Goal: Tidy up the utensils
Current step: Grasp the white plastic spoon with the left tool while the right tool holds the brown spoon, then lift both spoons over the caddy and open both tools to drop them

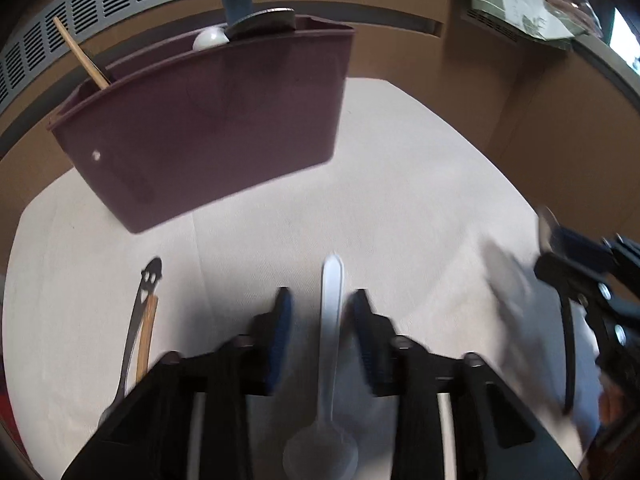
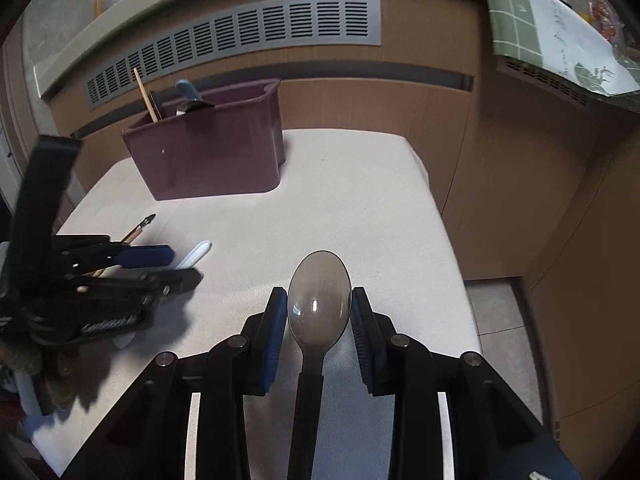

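Left gripper spread around white spoon, right gripper spread beside grey spoon.

both tilt downward. left gripper has its jaws parted with clear gaps; right gripper jaws stand apart too.

Utensil holder at cloth's far left, spoon nearer.
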The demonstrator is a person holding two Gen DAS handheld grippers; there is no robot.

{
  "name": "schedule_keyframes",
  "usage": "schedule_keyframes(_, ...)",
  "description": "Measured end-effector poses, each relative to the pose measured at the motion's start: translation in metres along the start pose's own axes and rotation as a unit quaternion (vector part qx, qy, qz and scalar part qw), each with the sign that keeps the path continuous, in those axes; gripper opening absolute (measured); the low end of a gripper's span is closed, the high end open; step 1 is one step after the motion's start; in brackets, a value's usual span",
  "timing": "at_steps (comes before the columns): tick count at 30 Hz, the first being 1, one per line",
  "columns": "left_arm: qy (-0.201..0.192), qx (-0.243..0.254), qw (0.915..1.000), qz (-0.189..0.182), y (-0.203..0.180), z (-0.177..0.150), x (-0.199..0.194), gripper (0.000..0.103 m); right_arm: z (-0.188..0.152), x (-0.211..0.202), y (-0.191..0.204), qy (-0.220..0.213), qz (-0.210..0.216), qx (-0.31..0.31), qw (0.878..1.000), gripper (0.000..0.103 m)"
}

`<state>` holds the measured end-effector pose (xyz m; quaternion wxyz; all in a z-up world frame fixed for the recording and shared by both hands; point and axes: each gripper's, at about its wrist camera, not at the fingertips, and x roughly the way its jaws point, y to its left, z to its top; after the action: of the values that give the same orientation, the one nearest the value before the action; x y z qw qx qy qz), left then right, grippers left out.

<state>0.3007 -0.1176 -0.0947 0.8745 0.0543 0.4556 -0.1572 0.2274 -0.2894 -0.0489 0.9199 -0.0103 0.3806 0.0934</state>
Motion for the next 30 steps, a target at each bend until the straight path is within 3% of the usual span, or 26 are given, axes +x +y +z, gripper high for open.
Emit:
schedule_keyframes(5,-0.011,0.038,0.9991,0.016,-0.015,-0.003,-0.002,0.012,-0.002,-0.002,-0.003,-0.001,0.01,0.014,1.0,0.029)
schedule_keyframes(7,-0.014,0.039,0.999,0.014,-0.012,-0.005,-0.009,0.011,-0.002,-0.001,-0.003,0.001,0.01,0.018,1.0,0.029)
schedule_keyframes(12,-0.084,-0.038,0.9952,-0.033,0.018,-0.019,-0.073,0.011,-0.002,-0.013,-0.002,-0.013,0.007,0.022,1.0,0.029)
schedule_keyframes(18,-0.191,-0.08,0.9776,-0.039,0.04,-0.046,-0.158,0.011,0.006,-0.026,0.011,-0.02,0.045,0.02,0.999,0.029)
schedule_keyframes(21,-0.213,-0.099,0.9709,-0.046,0.053,-0.05,-0.171,0.011,0.011,-0.031,0.02,-0.029,0.041,0.013,0.999,0.029)
schedule_keyframes(25,-0.213,-0.121,0.9681,-0.053,0.066,-0.051,-0.17,0.011,0.019,-0.032,0.029,-0.03,0.034,0.008,0.999,0.029)
schedule_keyframes(28,-0.236,-0.134,0.9591,-0.08,0.071,-0.027,-0.183,0.011,0.029,-0.035,0.03,-0.04,0.035,0.01,0.999,0.029)
schedule_keyframes(30,-0.287,-0.117,0.9469,-0.085,0.075,0.006,-0.207,0.011,0.054,-0.05,0.034,-0.074,0.029,-0.003,0.997,0.028)
